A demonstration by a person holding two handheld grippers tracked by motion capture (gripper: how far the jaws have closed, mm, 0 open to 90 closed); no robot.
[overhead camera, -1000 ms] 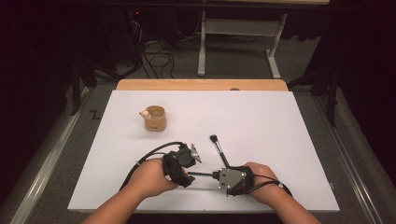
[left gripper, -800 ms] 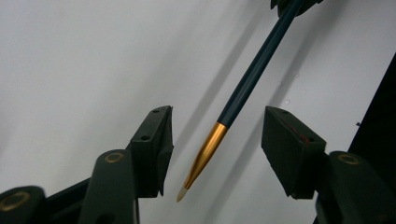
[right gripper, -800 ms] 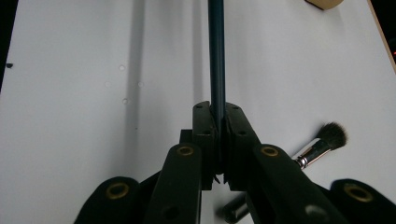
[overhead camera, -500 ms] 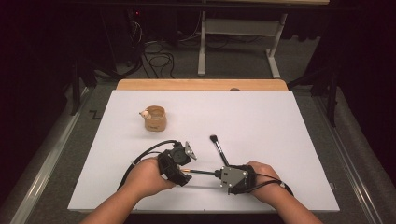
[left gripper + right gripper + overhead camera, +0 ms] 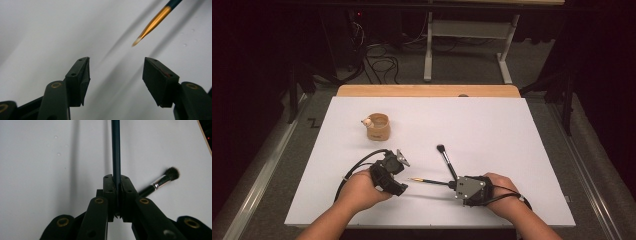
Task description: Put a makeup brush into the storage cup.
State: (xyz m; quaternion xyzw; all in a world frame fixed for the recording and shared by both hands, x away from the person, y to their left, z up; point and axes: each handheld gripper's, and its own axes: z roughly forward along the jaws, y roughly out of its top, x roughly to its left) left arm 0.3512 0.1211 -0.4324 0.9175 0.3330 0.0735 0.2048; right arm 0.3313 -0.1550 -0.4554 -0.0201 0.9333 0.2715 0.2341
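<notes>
While the right gripper [image 5: 457, 185] clamps the dark handle of the thin brush [image 5: 428, 180], we see that brush held level just above the table [image 5: 512, 150], its long axis running from the right gripper straight toward the left gripper [image 5: 401, 161], gold tip [image 5: 152, 25] first. The tip sits just beyond the left gripper's 2 jaws, which have just been opening and stand apart with nothing between them. Farther from the thin brush lie the fluffy brush [image 5: 446, 161] and, well apart, the wooden cup [image 5: 377, 127].
</notes>
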